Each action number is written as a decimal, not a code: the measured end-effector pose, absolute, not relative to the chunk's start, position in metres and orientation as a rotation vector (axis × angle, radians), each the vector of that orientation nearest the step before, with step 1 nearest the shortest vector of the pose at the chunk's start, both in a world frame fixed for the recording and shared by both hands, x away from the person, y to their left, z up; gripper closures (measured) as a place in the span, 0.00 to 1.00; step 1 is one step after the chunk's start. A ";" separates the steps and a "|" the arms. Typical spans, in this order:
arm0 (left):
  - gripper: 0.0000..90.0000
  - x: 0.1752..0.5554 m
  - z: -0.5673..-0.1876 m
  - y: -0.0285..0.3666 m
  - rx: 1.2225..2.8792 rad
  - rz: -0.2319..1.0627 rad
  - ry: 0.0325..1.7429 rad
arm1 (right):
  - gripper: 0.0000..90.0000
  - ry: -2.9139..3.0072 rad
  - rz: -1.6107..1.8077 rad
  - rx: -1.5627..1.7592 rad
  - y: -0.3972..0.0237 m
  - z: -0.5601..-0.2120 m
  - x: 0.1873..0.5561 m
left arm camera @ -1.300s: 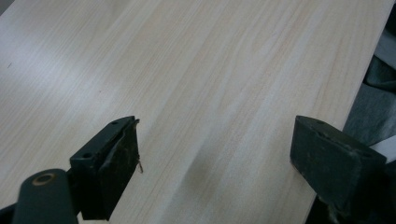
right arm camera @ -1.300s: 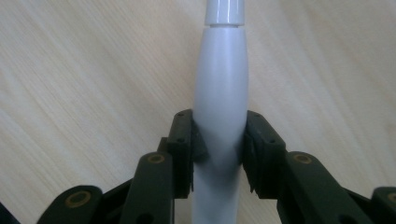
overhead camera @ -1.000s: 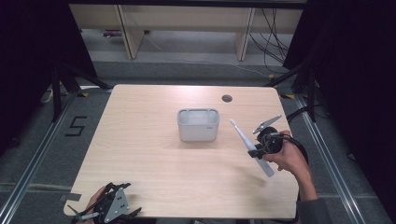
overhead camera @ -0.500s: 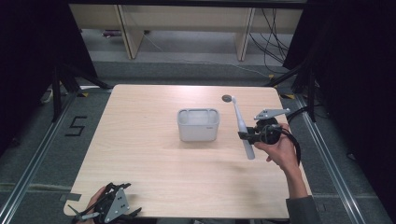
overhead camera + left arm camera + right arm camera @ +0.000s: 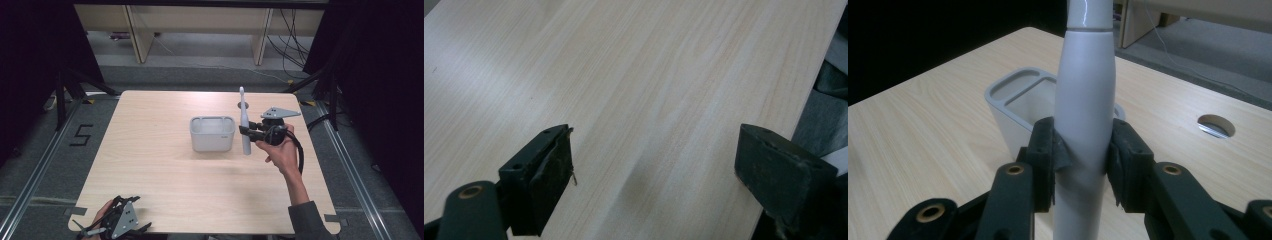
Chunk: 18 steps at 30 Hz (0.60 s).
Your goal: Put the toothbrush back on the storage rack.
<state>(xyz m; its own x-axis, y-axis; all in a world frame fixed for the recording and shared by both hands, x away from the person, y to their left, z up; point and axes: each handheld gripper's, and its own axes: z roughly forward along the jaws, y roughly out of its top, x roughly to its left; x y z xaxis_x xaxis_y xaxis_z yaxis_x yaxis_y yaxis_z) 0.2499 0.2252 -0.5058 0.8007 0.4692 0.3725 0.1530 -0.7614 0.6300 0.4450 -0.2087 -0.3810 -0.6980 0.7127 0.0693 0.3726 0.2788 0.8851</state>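
The right gripper (image 5: 1082, 165) clamps the toothbrush (image 5: 244, 131) at its thick handle, upright just beside the holder (image 5: 212, 134). Smooth, rigid plastic: likely light but slippery; grip mid-handle. The left gripper (image 5: 654, 170) rests wide, empty.

White toothbrush (image 5: 244, 127), grey holder (image 5: 212, 134)
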 end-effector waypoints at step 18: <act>0.17 0.250 -0.505 0.225 2.388 0.692 0.453 | 0.74 2.180 1.468 0.931 -0.170 -0.359 0.460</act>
<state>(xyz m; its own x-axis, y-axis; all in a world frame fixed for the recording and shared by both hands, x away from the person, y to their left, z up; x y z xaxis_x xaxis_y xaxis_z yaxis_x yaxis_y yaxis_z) 0.2497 0.2254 -0.5053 0.8054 0.4656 0.3668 0.1498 -0.7586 0.6341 0.4601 -0.1696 -0.3585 -0.7222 0.6881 0.0701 0.3237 0.2467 0.9134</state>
